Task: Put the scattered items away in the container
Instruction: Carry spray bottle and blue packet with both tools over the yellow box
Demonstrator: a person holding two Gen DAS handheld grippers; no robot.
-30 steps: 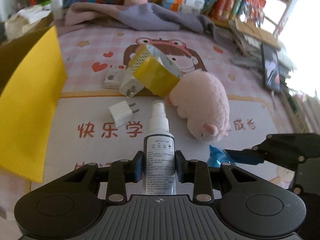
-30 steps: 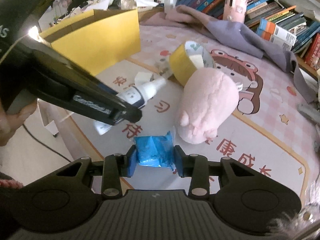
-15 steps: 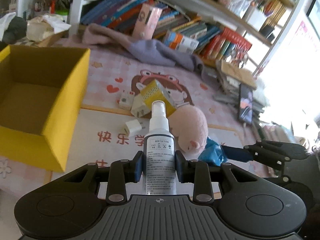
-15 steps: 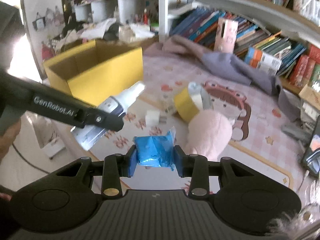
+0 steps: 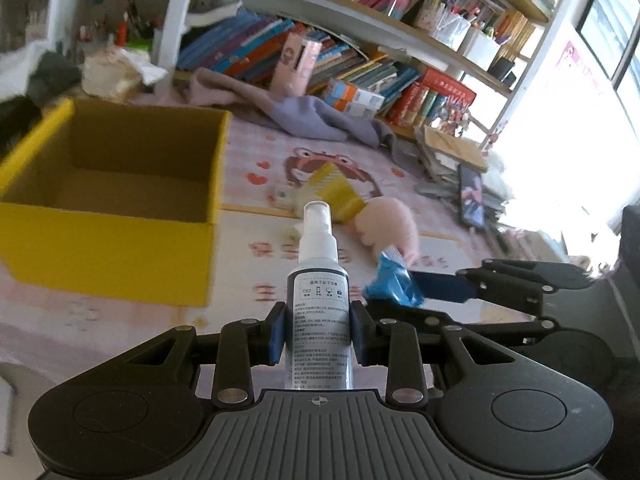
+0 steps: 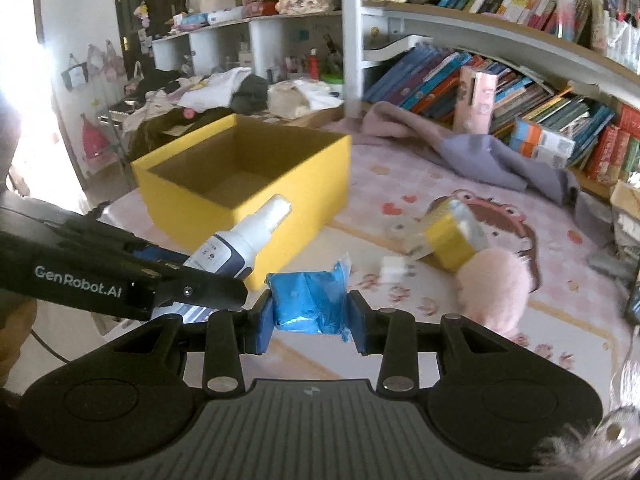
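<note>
Both grippers are showing black linkage arms, silver screws and blue-padded fingers; white "GenRobot.AI" lettering is marking the left gripper.

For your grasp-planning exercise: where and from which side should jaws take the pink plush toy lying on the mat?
Grip the plush toy across its rounded body, coming from above, probably. It lies low on the mat, soft and bulging, so its sides should squeeze in. Its far end touches the yellow tape roll; close nearer the free end, facing the camera, to avoid snagging the roll.

Left gripper arm – white lettering reads "GenRobot.AI".
</note>
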